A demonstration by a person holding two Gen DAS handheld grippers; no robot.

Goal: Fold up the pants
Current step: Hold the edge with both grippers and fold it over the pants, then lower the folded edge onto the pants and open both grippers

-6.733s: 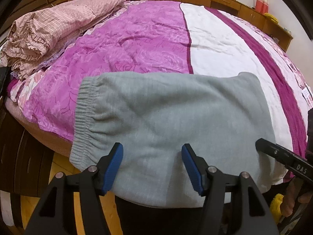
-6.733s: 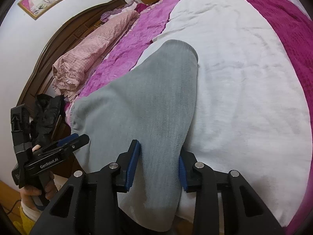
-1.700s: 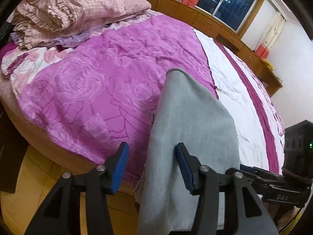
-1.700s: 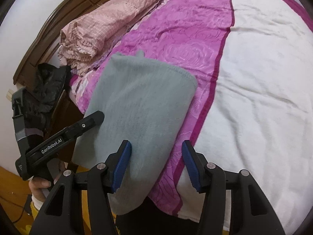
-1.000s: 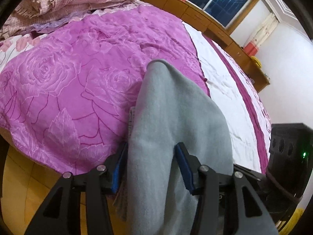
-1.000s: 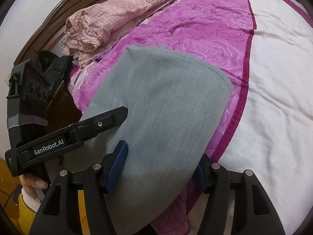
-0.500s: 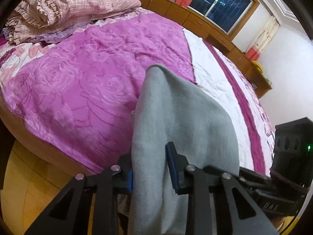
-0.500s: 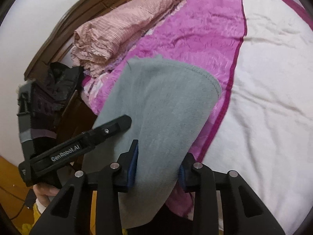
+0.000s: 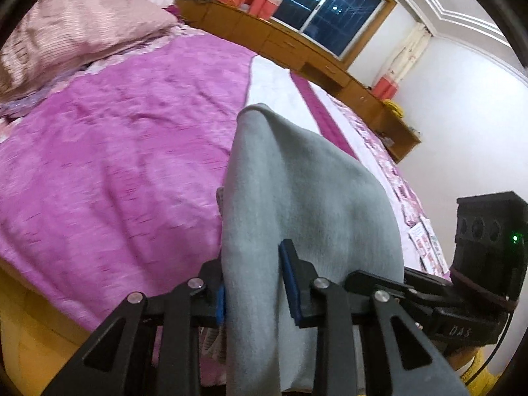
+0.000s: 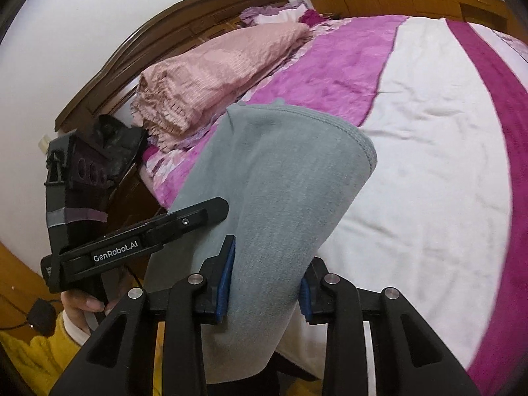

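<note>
Left wrist view: both tongs (image 9: 252,288) (image 10: 264,283), earlier spread, now pinch the lifted grey pants (image 9: 307,198).

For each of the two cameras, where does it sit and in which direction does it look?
Left wrist: sits on the left gripper, looks down across the bed toward the window; right gripper shows.
Right wrist: sits on the right gripper, looks toward the headboard; left gripper and hand show.
Shared: grey pants, clamped by both.
</note>
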